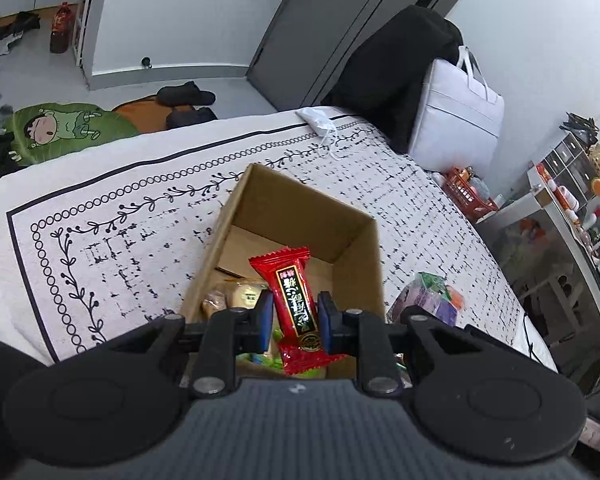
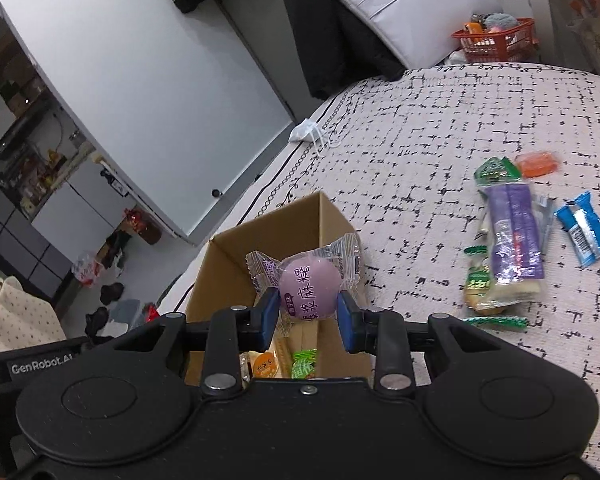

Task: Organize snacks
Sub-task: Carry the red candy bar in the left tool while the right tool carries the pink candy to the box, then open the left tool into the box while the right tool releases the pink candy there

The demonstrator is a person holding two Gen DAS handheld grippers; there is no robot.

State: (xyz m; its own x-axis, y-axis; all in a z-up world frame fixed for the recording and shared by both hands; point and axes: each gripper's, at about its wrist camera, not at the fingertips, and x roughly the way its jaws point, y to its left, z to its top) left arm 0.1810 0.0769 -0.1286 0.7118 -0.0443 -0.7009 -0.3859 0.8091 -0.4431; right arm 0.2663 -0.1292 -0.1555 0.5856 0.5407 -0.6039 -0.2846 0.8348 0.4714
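White patterned bedspread [image 1: 148, 216] carries an open brown cardboard box [image 1: 300, 216]. Above it, left hand-held gripper [image 1: 296, 322] clamps a red wrapped snack bar [image 1: 294, 304]; right hand-held gripper [image 2: 308, 314] clamps a purple round wrapped mochi [image 2: 310, 286].

red snack wrapper [image 1: 296, 308], purple mochi ball [image 2: 309, 289], brown cardboard box [image 1: 300, 216].

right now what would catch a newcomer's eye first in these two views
A red snack packet pinched in the left tool above the open cardboard box. A round purple mochi gripped in the right tool over that box, with loose snacks on the patterned cloth to its right.
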